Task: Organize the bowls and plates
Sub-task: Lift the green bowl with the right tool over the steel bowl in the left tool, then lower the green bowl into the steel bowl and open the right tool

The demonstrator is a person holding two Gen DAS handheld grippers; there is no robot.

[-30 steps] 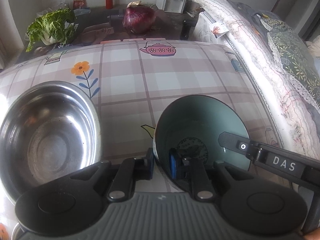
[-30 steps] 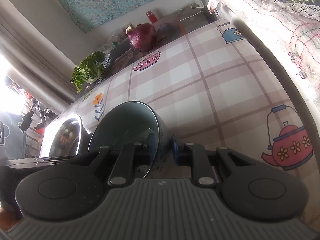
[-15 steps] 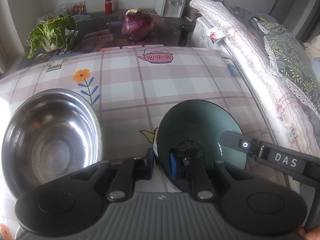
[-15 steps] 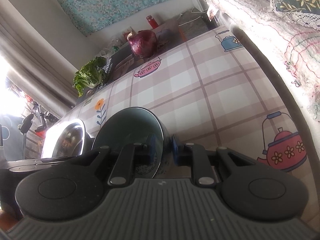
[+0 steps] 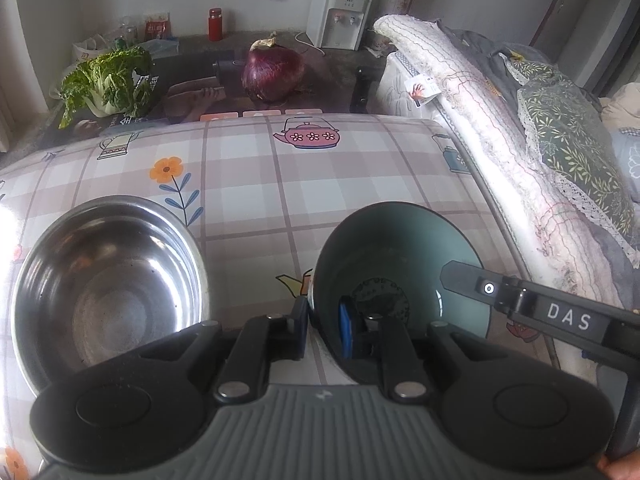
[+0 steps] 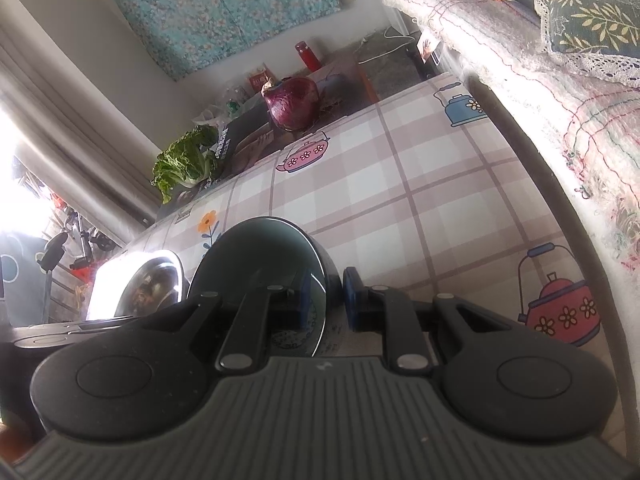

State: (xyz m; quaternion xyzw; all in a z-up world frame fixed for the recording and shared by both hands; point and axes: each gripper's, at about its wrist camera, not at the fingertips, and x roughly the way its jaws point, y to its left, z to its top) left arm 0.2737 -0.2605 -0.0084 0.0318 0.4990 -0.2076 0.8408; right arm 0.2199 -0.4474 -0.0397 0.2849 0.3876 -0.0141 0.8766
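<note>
Checked tablecloth [image 5: 360, 184] covers my table. Both my grippers, left [image 5: 324, 322] and right [image 6: 334, 300], pinch opposite rims of the green bowl [image 5: 396, 248] near the right edge, beside the steel bowl [image 5: 108, 280]. Uneven pulling could tip or drop it.

Both wrist views look steeply down, close; sharing green bowl [image 5: 394, 248].

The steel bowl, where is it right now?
In the left wrist view the steel bowl sits lower left on the checked tablecloth, beside the green bowl.
</note>
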